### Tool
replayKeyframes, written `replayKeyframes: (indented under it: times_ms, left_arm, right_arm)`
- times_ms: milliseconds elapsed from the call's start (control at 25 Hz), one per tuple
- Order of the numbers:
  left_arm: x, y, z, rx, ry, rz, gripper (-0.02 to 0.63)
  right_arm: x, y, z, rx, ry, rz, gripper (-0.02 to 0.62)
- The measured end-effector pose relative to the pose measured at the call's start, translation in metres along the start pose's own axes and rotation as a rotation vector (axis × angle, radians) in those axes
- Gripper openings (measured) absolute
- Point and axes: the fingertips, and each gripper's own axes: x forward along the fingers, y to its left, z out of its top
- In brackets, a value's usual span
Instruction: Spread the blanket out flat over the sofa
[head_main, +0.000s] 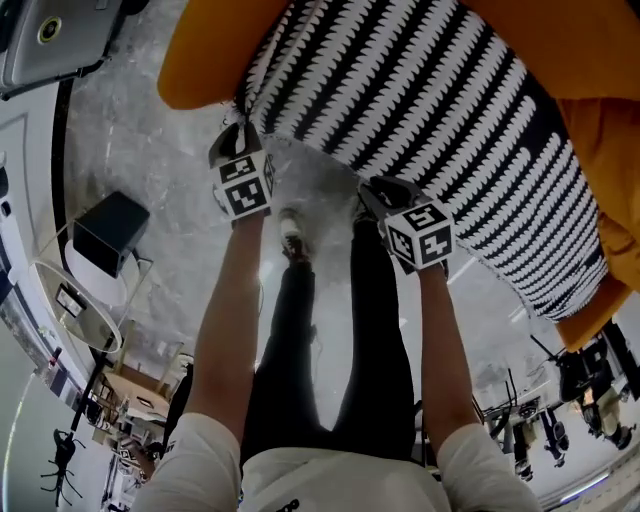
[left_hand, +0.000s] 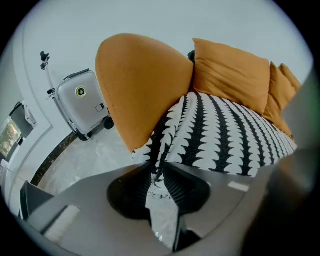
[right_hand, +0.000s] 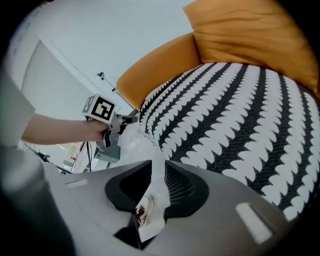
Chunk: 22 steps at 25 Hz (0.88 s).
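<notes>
A black-and-white patterned blanket (head_main: 430, 110) lies over the seat of an orange sofa (head_main: 590, 60), and its edge hangs down the front. My left gripper (head_main: 238, 135) is at the blanket's left corner, by the orange armrest (left_hand: 140, 85). In the left gripper view the jaws (left_hand: 156, 167) stand apart with the blanket's hanging edge (left_hand: 159, 150) between their tips, and the pads do not press on it. My right gripper (head_main: 372, 190) is just in front of the blanket's (right_hand: 235, 110) lower edge. It (right_hand: 157, 167) is open, with only floor and a shoe showing in the gap.
Orange cushions (left_hand: 230, 75) lean on the sofa back. A grey suitcase (left_hand: 82, 102) stands on the marble floor left of the armrest. A black box (head_main: 110, 232) and a round white stand (head_main: 75, 305) are at the left. The person's legs and shoe (head_main: 292, 240) are below the grippers.
</notes>
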Motion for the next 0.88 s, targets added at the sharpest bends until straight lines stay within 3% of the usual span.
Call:
replayKeyframes:
  times_ms: [200, 360, 560, 680, 880]
  left_arm:
    - [-0.028, -0.003, -0.001, 0.030, -0.036, -0.058, 0.084]
    - [-0.076, -0.018, 0.032, 0.071, -0.075, -0.138, 0.066]
    - [-0.141, -0.018, 0.042, 0.145, -0.140, -0.242, 0.049]
    - [-0.184, -0.009, 0.044, 0.146, -0.166, -0.279, 0.009]
    - [-0.251, 0.001, 0.071, 0.151, -0.220, -0.351, 0.009]
  right_arm:
    - [-0.023, 0.000, 0.021, 0.027, -0.127, -0.091, 0.035]
    - [-0.084, 0.019, 0.053, -0.012, -0.187, -0.188, 0.003]
    - [-0.133, 0.063, 0.062, -0.058, -0.243, -0.277, 0.003]
    - [-0.165, 0.096, 0.073, -0.065, -0.307, -0.311, 0.003]
    - [-0.217, 0.155, 0.105, -0.086, -0.415, -0.342, 0.003]
